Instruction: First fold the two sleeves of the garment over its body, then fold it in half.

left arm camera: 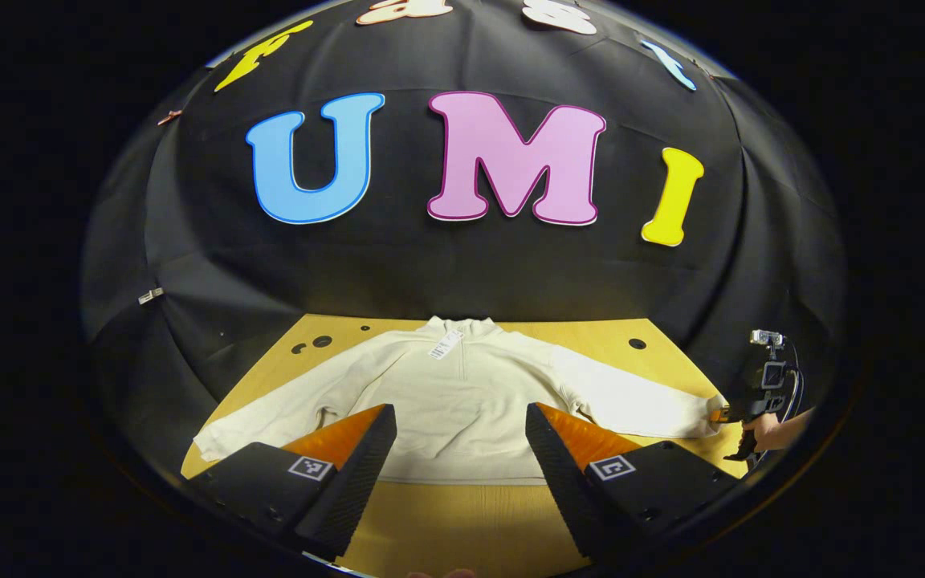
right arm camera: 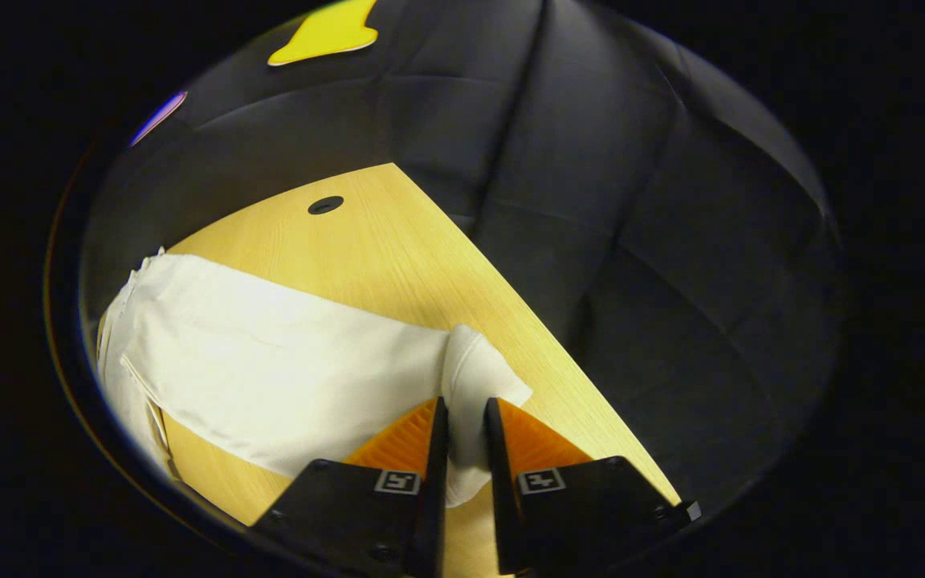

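A wooden table stands against the booth's black wall. The right gripper is clenched on the cuff of the cream garment's sleeve. The left gripper hangs released above the garment's hem; the garment lies flat, sleeves spread.

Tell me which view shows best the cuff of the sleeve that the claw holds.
The right gripper view: the cuff sits close up, pinched between both fingers of the right claw. The left gripper view shows that cuff only small and far off, at the table's edge.
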A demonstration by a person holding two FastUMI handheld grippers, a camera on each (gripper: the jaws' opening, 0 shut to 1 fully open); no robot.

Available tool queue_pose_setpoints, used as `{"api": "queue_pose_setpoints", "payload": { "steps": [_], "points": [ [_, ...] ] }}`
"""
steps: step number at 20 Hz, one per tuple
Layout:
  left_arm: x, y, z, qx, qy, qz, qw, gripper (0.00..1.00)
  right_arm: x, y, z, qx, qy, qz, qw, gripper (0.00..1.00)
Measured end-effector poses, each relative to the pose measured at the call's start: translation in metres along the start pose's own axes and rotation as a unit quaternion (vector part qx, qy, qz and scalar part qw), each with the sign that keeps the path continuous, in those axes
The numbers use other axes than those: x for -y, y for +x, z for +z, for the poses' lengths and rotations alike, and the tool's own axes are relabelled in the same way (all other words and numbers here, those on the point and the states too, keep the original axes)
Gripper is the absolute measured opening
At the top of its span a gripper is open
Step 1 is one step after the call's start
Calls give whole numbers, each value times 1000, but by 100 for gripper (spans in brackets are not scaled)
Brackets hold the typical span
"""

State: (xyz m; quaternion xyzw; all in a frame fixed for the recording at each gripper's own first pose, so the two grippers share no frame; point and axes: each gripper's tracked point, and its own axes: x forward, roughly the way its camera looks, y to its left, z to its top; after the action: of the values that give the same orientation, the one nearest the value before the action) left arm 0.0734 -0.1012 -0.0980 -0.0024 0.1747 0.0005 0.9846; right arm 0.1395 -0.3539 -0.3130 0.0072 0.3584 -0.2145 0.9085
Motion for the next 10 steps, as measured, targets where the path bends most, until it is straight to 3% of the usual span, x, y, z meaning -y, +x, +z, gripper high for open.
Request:
{"api": "queue_pose_setpoints", "payload": {
  "steps": [1, 3, 5, 6, 10],
  "points": [
    [-1, 0, 1, 0, -1, 1, 1000, 100, -2, -1, 1, -1, -18, -6, 1000, 14],
    [-4, 0, 1, 1, -4, 2, 1000, 100, -10, 0, 1, -13, -13, 2, 1000, 7],
    [-6, -1, 2, 0, -6, 1, 1000, 100, -19, -5, 2, -25, 0, 17, 1000, 12],
    [-7, -1, 3, 1, -6, -1, 1000, 100, -22, -8, 0, -31, 3, 22, 999, 5],
    [-16, -5, 10, 8, -11, -8, 1000, 100, -45, -36, 10, -15, -3, 42, 999, 5]
  ]
}}
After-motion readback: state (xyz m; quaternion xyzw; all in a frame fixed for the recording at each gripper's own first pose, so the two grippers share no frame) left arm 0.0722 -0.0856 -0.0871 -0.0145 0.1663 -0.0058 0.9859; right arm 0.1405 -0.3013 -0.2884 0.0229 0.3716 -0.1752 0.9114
